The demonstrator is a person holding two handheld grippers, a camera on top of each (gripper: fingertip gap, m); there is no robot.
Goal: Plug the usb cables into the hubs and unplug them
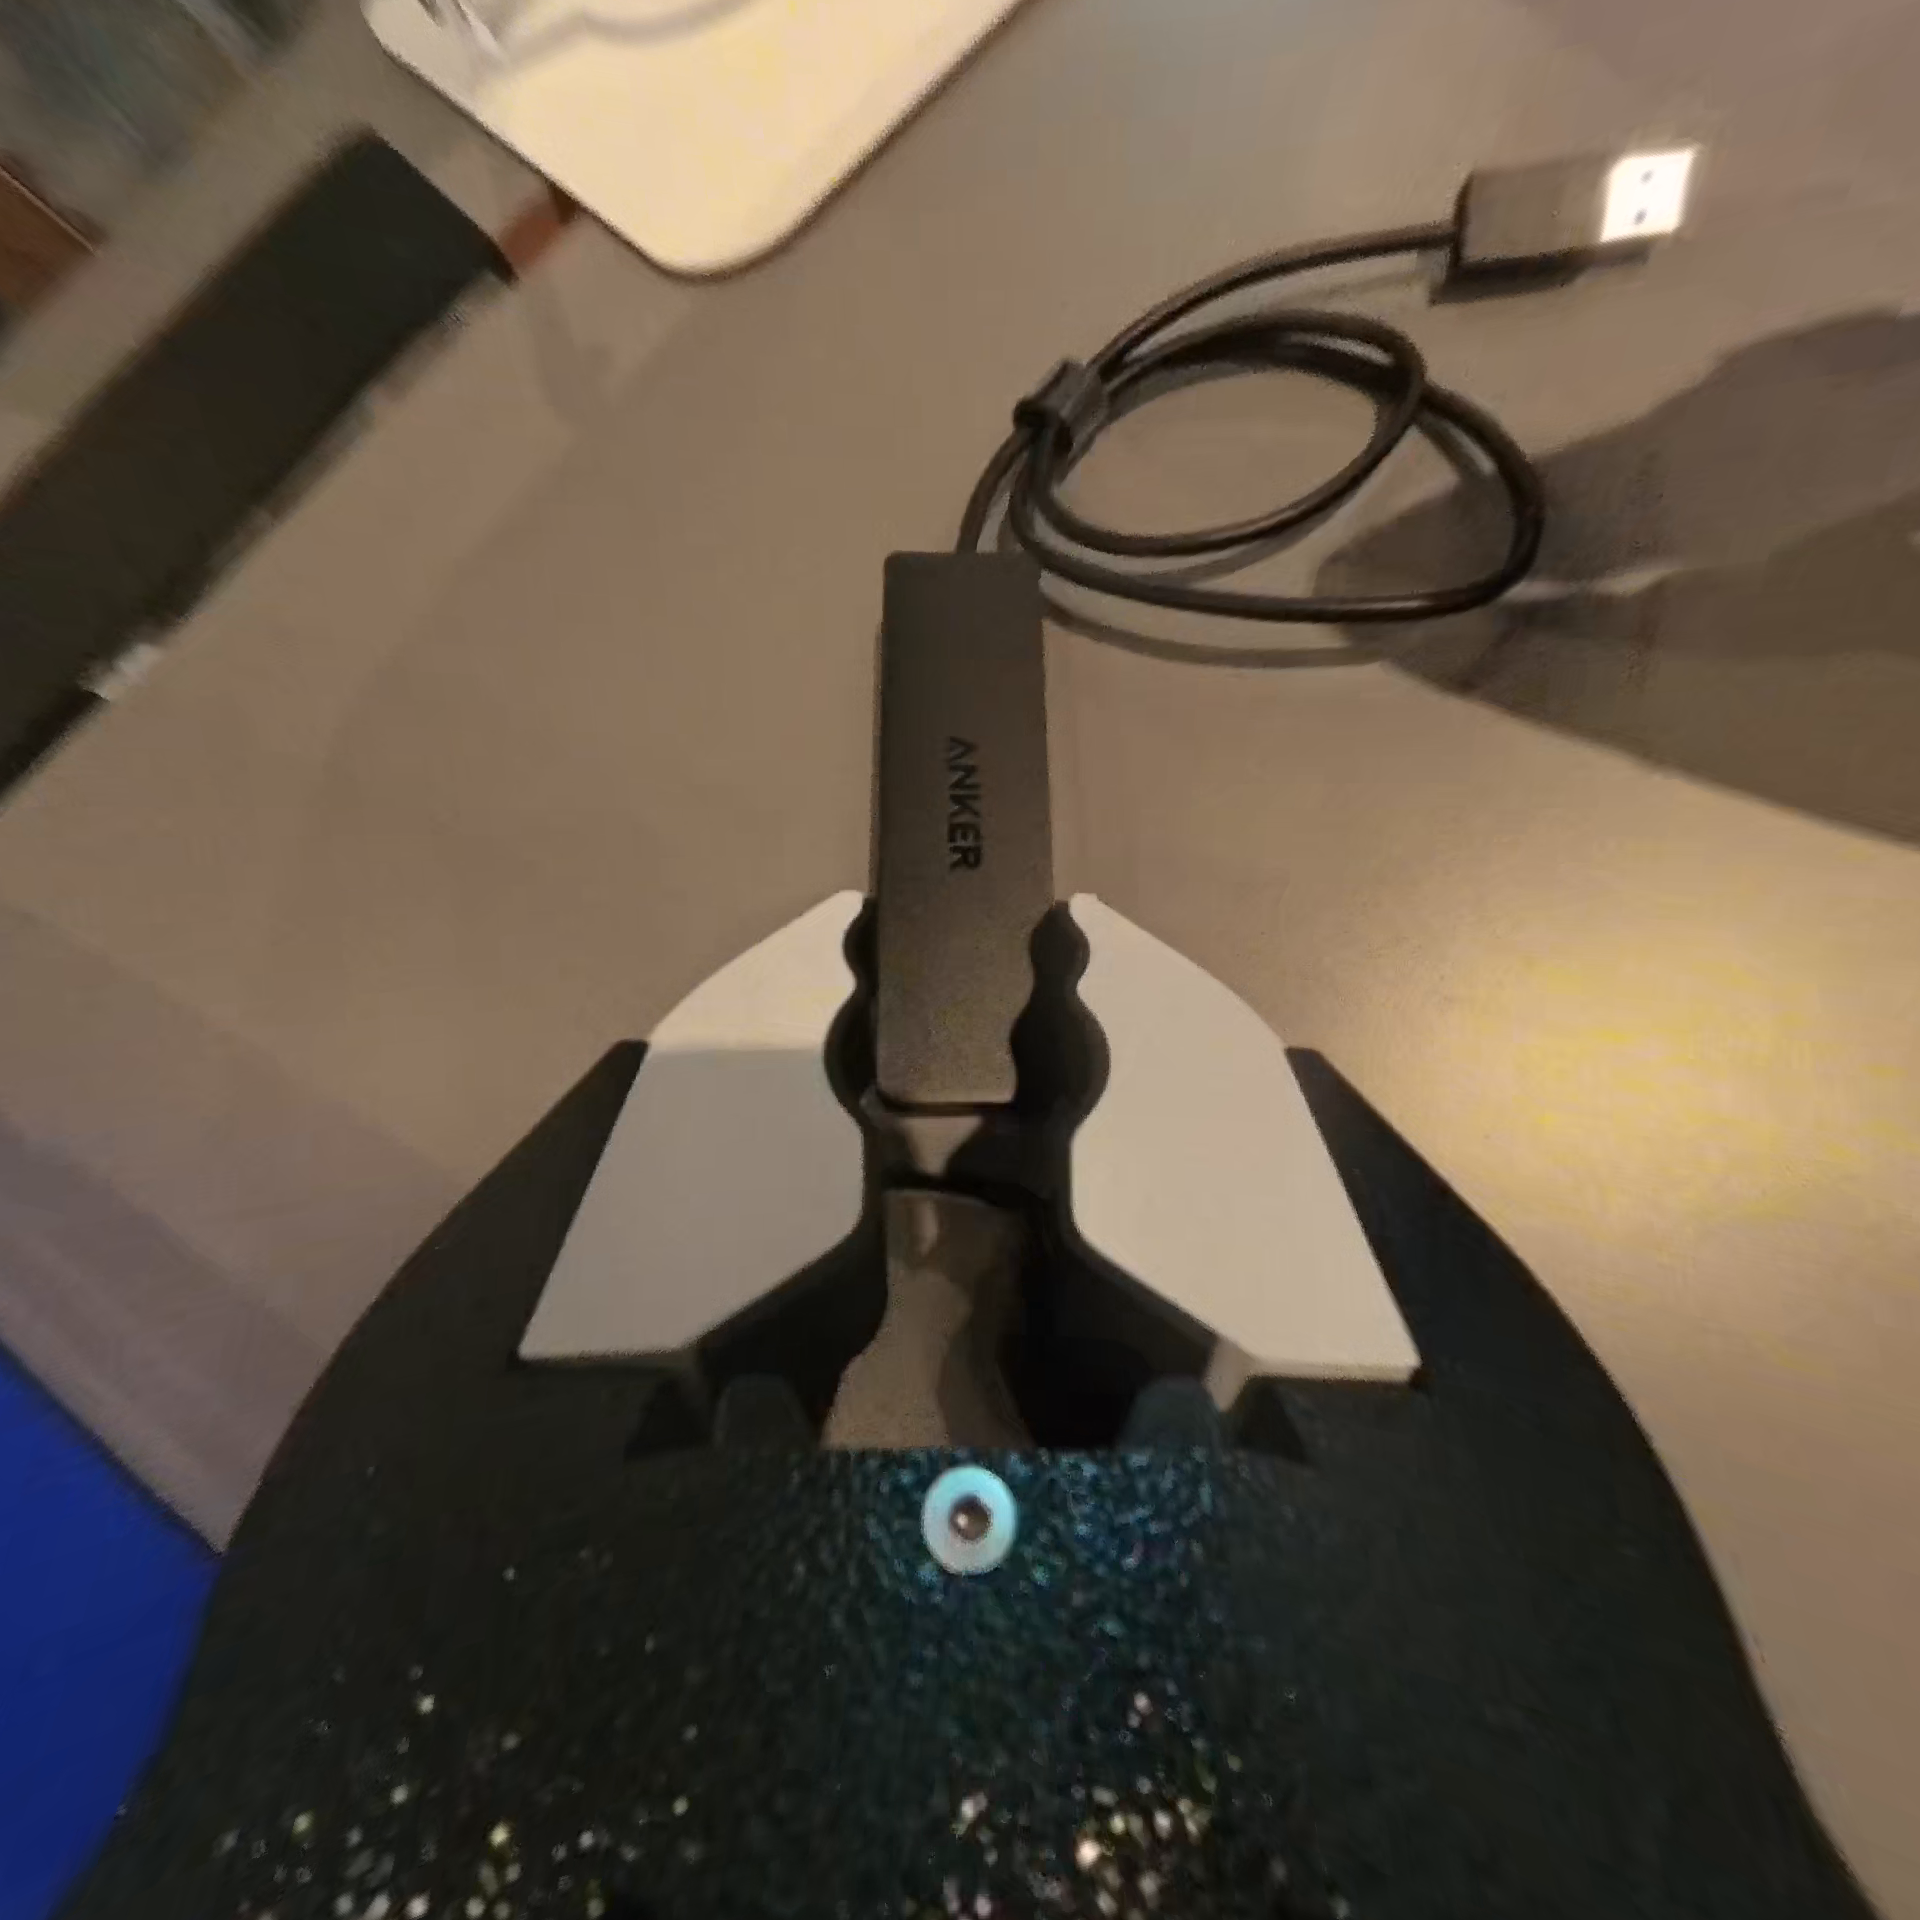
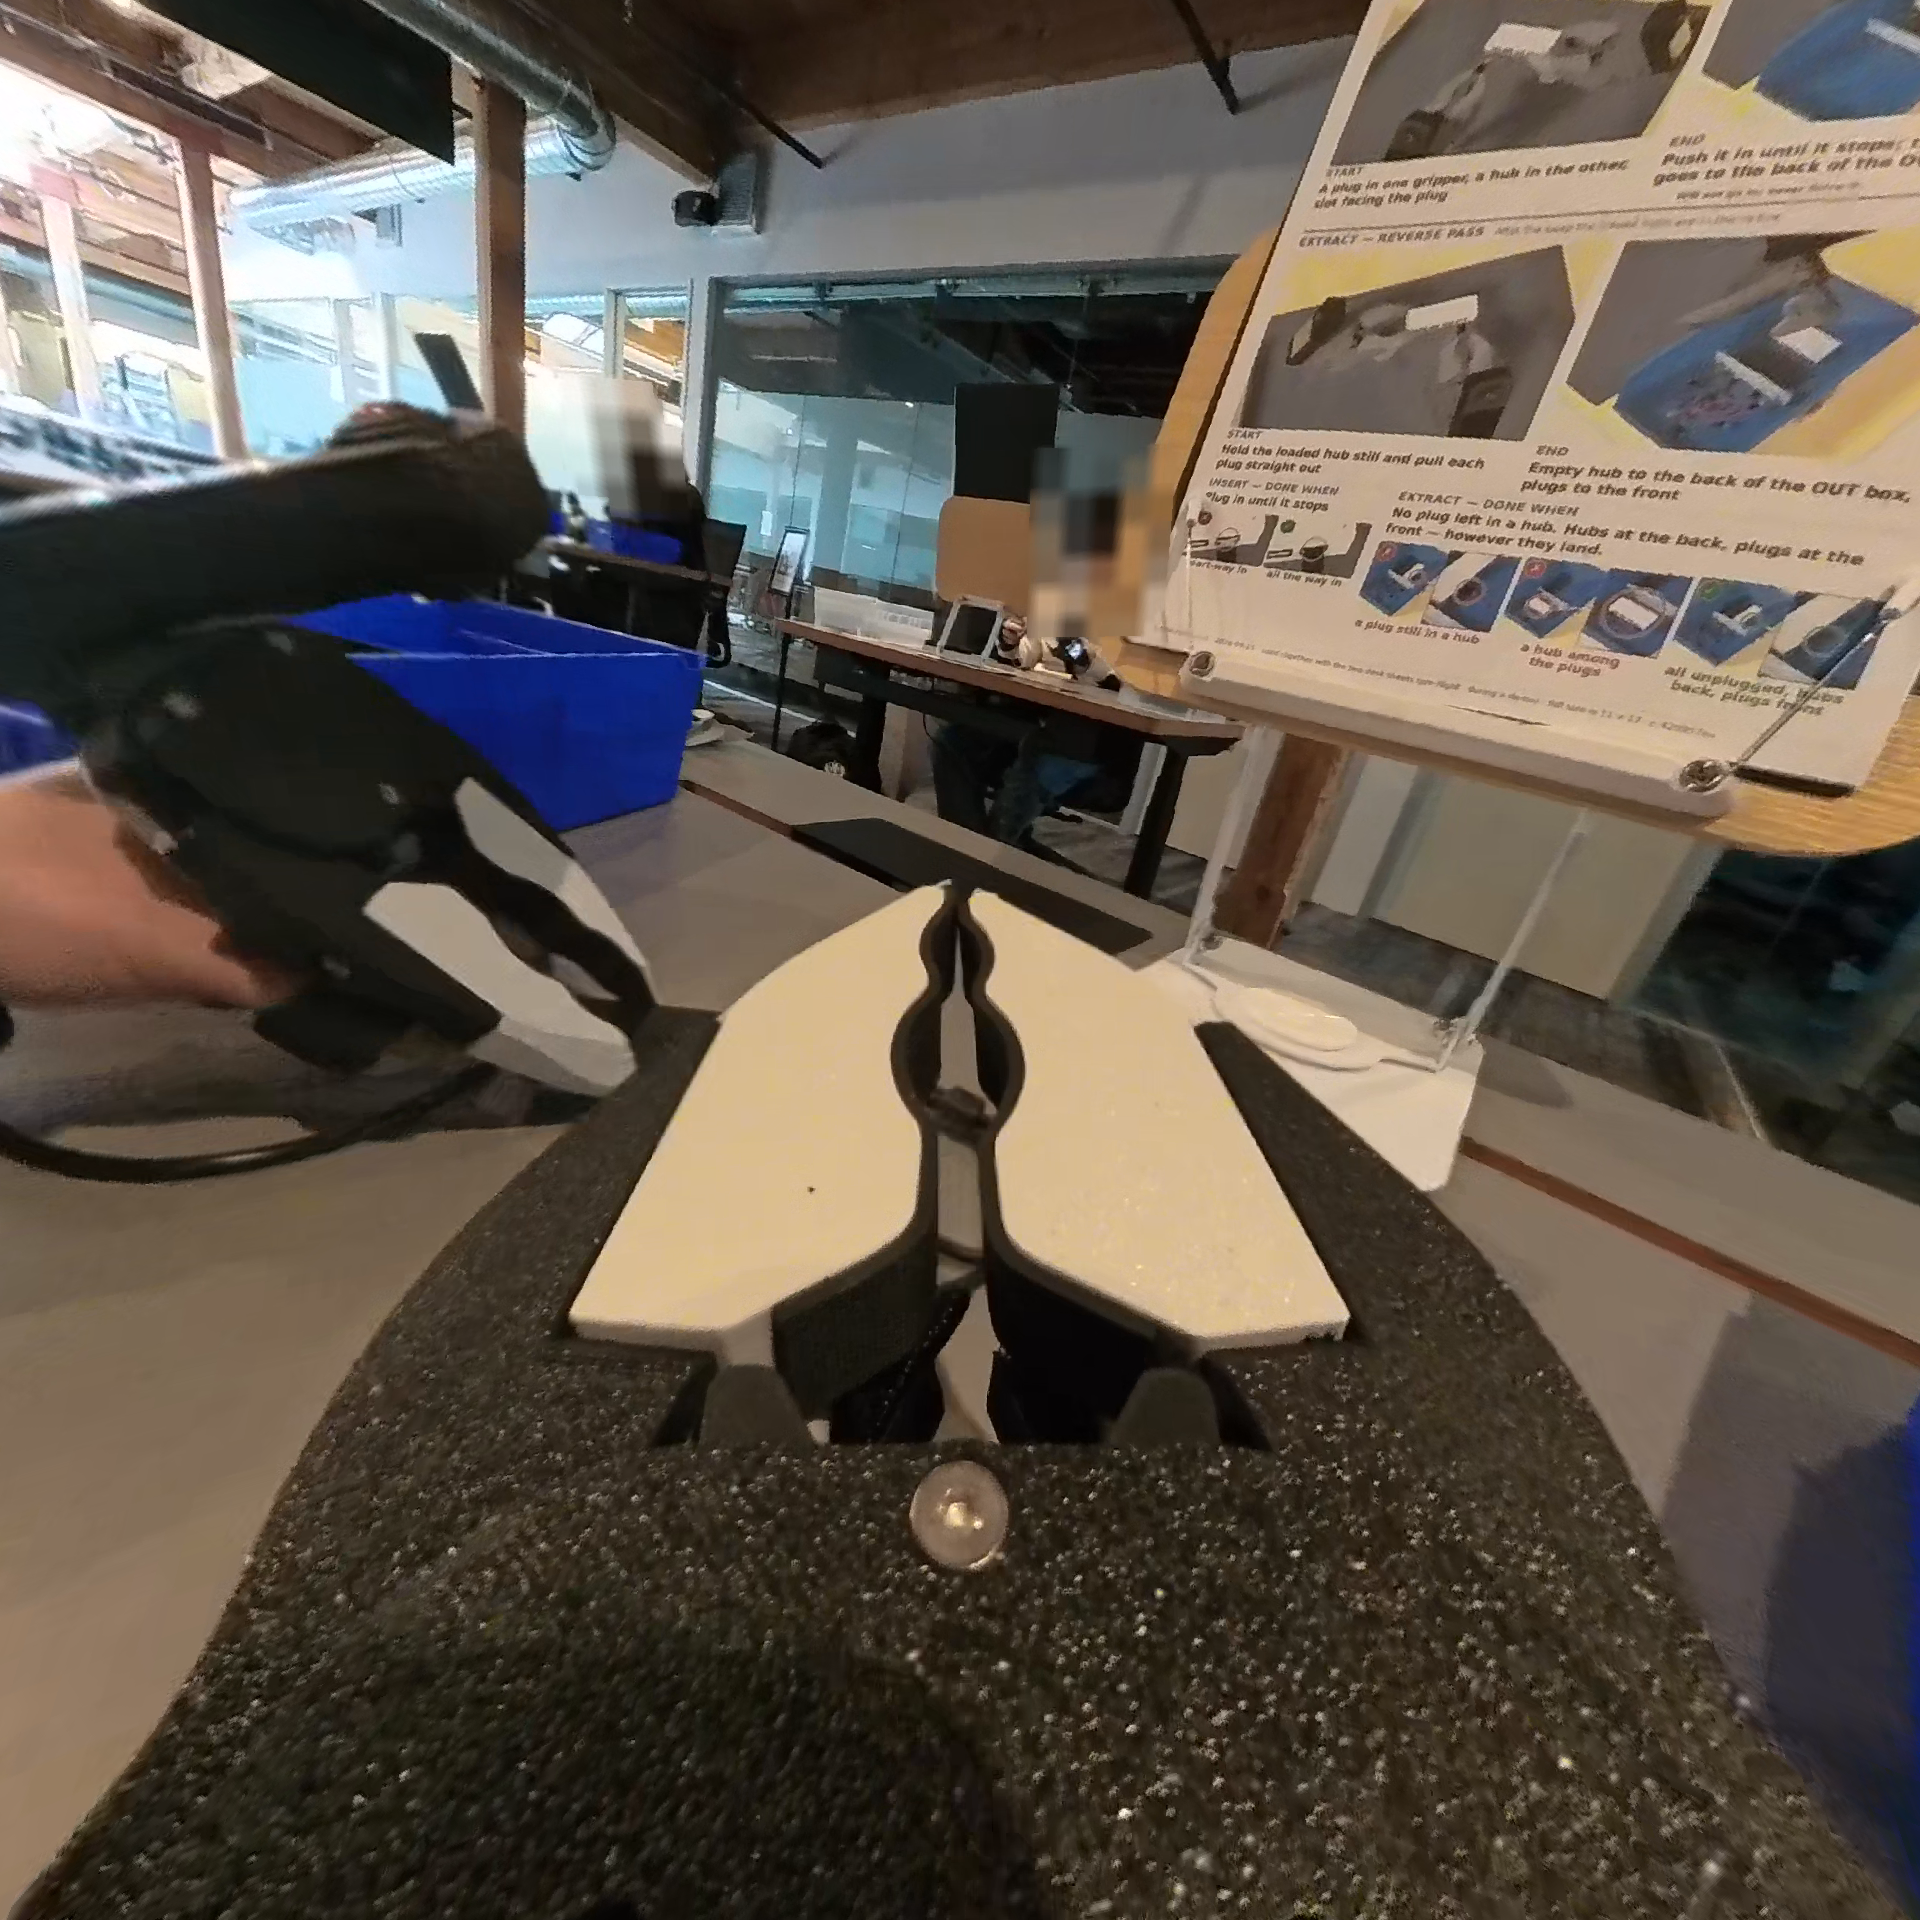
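Centre frame, left wrist view: left gripper (image 1: pixel 961 1023), jaws pinching the near end of a dark grey USB hub (image 1: pixel 961 821), probably to steady it for plugging. Hub's own black cable (image 1: pixel 1268 499) loops at upper right on the grey counter (image 1: pixel 468 727), ending in a loose USB plug (image 1: pixel 1558 223). White mat (image 1: pixel 675 114), upper left.

Centre frame, right wrist view: right gripper (image 2: pixel 961 914), jaws pressed nearly together, with a small dark item (image 2: pixel 961 1107) between them; what it is cannot be told. Blue bin (image 2: pixel 520 686), left; instruction sheet (image 2: pixel 1558 364) on stand, upper right.

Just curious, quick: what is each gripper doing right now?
Left gripper: closed on the hub.
Right gripper: closed on something small, cannot tell what.
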